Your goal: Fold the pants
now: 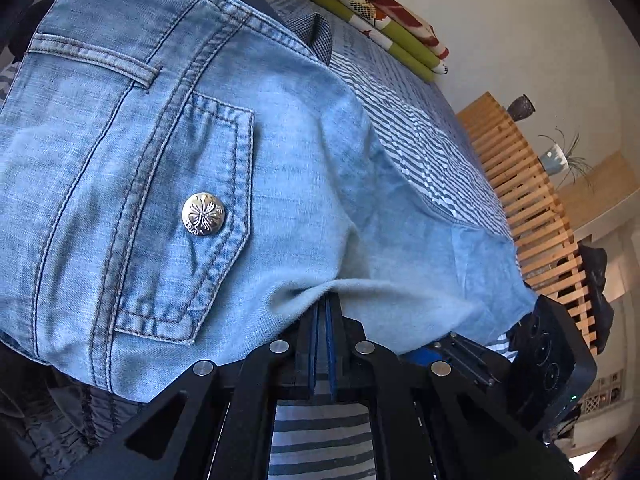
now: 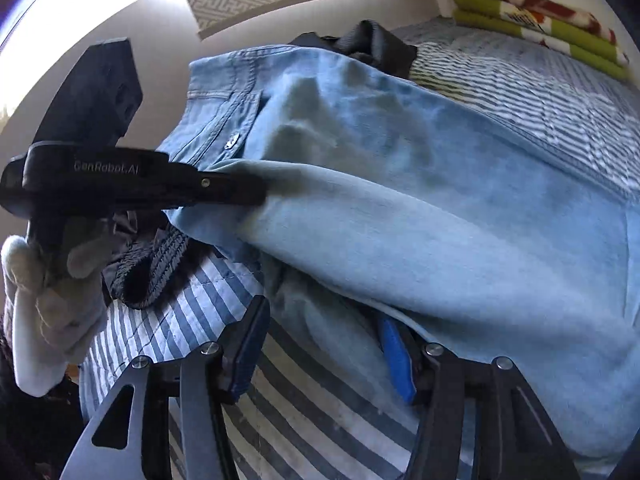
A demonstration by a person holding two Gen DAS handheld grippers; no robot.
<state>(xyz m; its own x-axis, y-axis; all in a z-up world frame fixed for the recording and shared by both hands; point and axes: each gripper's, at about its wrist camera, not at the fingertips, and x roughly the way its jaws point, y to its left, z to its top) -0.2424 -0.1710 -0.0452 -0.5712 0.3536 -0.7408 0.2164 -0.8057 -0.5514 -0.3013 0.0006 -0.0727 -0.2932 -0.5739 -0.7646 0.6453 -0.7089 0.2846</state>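
Item: light blue denim pants (image 1: 168,152), lying on the striped bedspread (image 1: 432,148), partly draped over a dark garment (image 2: 360,40) at the far end. All places below are taken from the pants.

Pants, orientation: the waistband end, with belt loop, flapped back pocket and metal button (image 1: 203,214), is sitting at the left end in the left wrist view. The long axis is running from that end rightward across the bed toward the wooden slatted frame (image 1: 532,208). The legs are lying doubled, one layer over another.

Left gripper (image 1: 324,308): jaws closed flat together, pinching a fold of the near edge of the pants just beside the pocket. In the right wrist view it is reaching in from the left, held by a white-gloved hand (image 2: 48,280), its tip buried in the cloth.

Right gripper (image 2: 324,344): jaws standing apart. The blue-padded finger (image 2: 394,356) is sitting under the near hem of the leg, the other finger lying clear over bare bedspread. No pad is pressing on cloth, so nothing is being held.

Deciding relation: the pants are lying ahead of and above both grippers, long axis crosswise to them. The left is nearer the waistband, the right nearer the leg end. Judged: the right needs to close on the hem before any fold along that axis.

Also present: folded green and red bedding (image 1: 376,12) past the far edge.
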